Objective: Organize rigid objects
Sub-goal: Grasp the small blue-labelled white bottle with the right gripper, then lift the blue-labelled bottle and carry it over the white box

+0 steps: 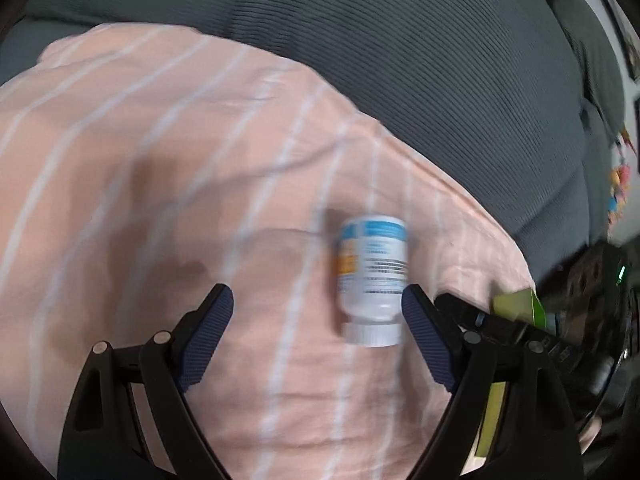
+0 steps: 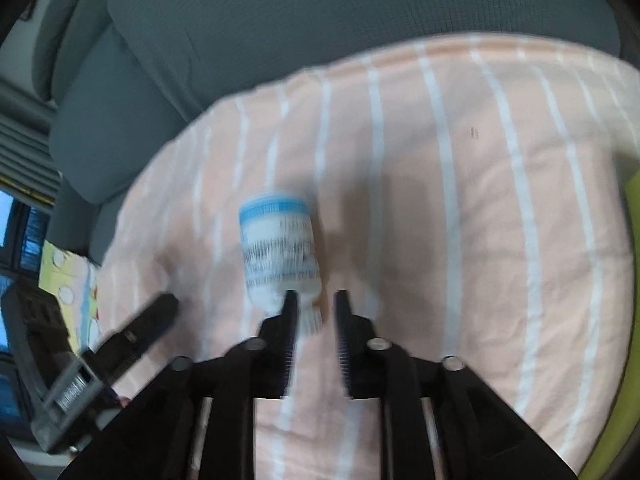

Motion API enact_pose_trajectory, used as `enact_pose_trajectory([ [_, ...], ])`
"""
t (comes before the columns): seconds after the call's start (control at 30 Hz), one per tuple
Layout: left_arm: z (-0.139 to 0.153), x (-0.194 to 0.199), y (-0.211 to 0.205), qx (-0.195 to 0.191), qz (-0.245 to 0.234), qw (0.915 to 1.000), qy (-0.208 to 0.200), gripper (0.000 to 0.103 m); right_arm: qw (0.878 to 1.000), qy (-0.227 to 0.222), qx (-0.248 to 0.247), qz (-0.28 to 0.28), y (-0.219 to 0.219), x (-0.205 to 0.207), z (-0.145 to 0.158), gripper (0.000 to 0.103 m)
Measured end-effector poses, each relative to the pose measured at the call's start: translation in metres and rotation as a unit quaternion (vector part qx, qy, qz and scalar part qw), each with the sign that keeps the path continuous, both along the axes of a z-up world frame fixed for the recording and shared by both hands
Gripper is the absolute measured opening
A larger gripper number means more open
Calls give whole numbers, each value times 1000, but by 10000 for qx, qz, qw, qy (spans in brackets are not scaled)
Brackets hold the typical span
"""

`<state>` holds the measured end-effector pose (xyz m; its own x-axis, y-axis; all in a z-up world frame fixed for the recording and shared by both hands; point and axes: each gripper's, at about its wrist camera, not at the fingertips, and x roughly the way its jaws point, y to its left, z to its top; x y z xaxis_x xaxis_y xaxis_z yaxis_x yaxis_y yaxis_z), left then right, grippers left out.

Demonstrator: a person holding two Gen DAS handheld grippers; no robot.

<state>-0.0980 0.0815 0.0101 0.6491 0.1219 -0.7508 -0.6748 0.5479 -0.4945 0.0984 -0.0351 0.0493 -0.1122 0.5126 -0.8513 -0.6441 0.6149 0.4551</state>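
A white pill bottle with a blue band and an orange patch lies on a pink cloth with white stripes, its white cap towards the camera. My left gripper is open wide just above the cloth. The bottle's cap end lies between its fingers, close beside the right finger. In the right wrist view the same bottle lies just beyond and left of my right gripper, which is shut with nothing between its pads; its left finger partly hides the cap. The picture is blurred.
Grey ribbed sofa cushions rise behind the cloth. A green flat thing lies by the cloth's right edge and shows again as a green strip. A yellow patterned sheet and a window lie to the left.
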Motion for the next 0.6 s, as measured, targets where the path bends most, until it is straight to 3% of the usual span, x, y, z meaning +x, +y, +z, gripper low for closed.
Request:
enact_pose_trajectory([
  [0.1, -9, 22, -10, 109, -488, 9985, 223, 84, 9994, 130, 267, -194, 3, 11, 7, 61],
  [0.2, -27, 39, -5, -91, -662, 9966, 488, 77, 9974, 429, 546, -172, 13, 22, 6, 62],
  [0.27, -32, 44, -2, -272, -773, 9962, 305, 72, 9958, 611, 683, -46, 22, 22, -3, 62],
  [0.37, -34, 52, -1, -252, -1025, 9944, 104, 60, 9932, 977, 608, 167, 35, 19, -26, 62],
  [0.4, -37, 55, 0, -350, -1088, 9934, 25, 51, 9918, 1128, 565, 214, 39, 19, -36, 60],
  [0.43, -40, 59, 1, -428, -1119, 9928, 20, 52, 9904, 1242, 558, 251, 40, 20, -43, 55],
  [0.6, -35, 65, -2, -288, -1278, 9914, -28, 51, 9873, 1447, 652, 99, 35, 24, -54, 54],
])
